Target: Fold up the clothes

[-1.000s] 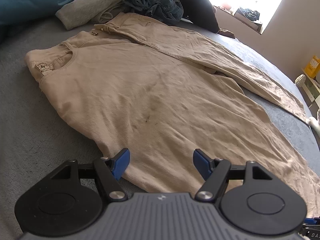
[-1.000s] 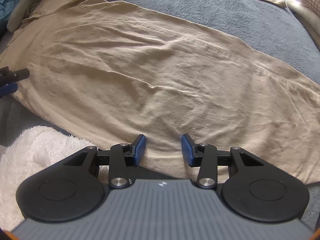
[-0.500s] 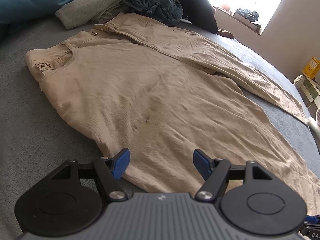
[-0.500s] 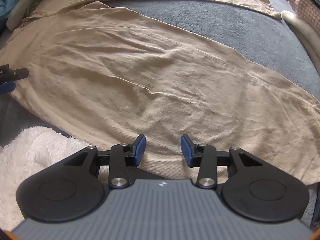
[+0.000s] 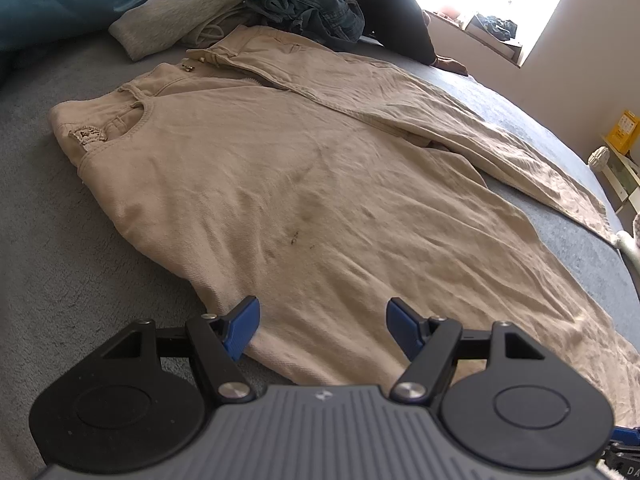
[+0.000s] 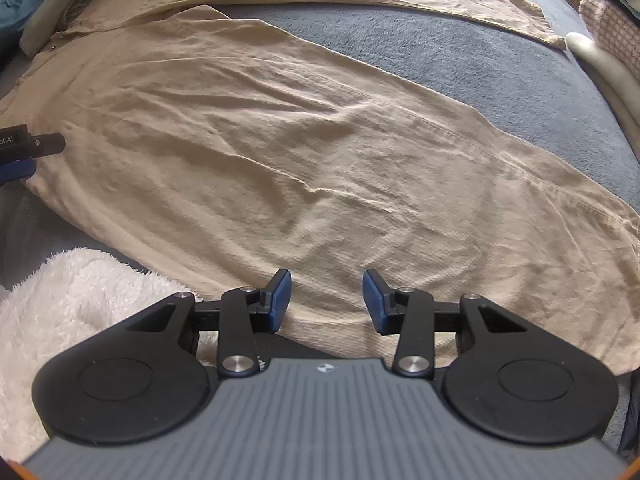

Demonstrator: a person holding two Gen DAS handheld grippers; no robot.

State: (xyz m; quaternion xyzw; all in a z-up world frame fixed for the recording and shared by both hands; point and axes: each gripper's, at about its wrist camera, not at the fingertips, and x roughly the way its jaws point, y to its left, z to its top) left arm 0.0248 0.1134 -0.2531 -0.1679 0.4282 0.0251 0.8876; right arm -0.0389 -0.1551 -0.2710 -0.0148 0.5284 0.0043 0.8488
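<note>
Hovering spread over the near edge of the flattened beige trousers [image 5: 320, 200], left gripper [image 5: 322, 330] and right gripper [image 6: 326, 300] look poised to pinch that edge for folding; neither grips anything.

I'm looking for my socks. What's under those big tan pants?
Around the tan pants only the grey bed cover shows. Whatever lies beneath them is hidden, so socks can't be ruled out.

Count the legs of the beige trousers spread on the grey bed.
2. The near leg lies under both open grippers; the far leg angles away toward the window side. Nothing seems hidden.
</note>
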